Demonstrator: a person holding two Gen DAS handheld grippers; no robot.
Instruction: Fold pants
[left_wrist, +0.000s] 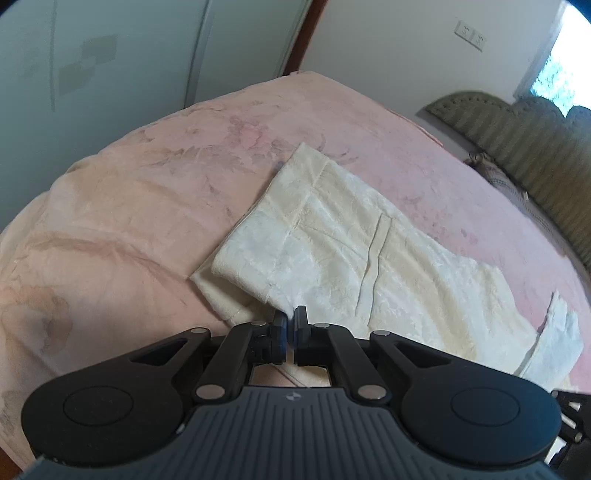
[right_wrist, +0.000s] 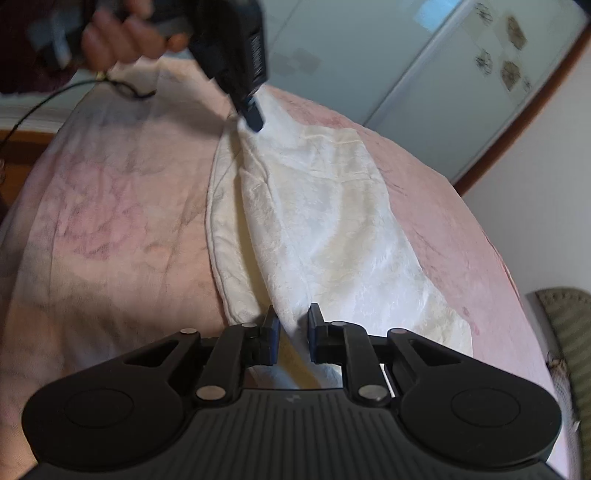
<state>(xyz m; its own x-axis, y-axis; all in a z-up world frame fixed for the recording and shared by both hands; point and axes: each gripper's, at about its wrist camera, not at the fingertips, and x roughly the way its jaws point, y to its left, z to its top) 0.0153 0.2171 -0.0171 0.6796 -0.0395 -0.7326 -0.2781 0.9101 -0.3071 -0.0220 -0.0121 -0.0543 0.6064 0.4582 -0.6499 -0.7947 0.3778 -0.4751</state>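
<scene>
While the cream-white plush pants (left_wrist: 332, 236) lie partly folded on the pink flowered blanket (left_wrist: 129, 206) that covers the bed, both grippers have hold of their near edge. Seen from the left wrist camera, the left gripper (left_wrist: 290, 320) has its two black jaws pressed almost together, and a small tuft of the pale cloth is pinched between its blue pads at one corner of the garment. From this corner the pants spread away across the blanket, with a folded layer on the left side and a long seam running down the middle. Seen from the right wrist camera, the right gripper (right_wrist: 293, 321) has its jaws narrowly apart with a thick fold of the same cloth running between them, and the pads press on this fold, so it is gripped. In that same view the left gripper (right_wrist: 255, 120) comes down from the top, its tip closed on the far corner of the pants (right_wrist: 321, 221), and the cloth rises in a ridge between the two grippers. A person's hand (right_wrist: 122, 40) holds the left gripper's body, and a thin black cable (right_wrist: 55, 96) hangs below it. Olive-green ribbed upholstery (left_wrist: 517, 140) stands beside the bed, and pale wardrobe doors (left_wrist: 110, 55) are behind it.
</scene>
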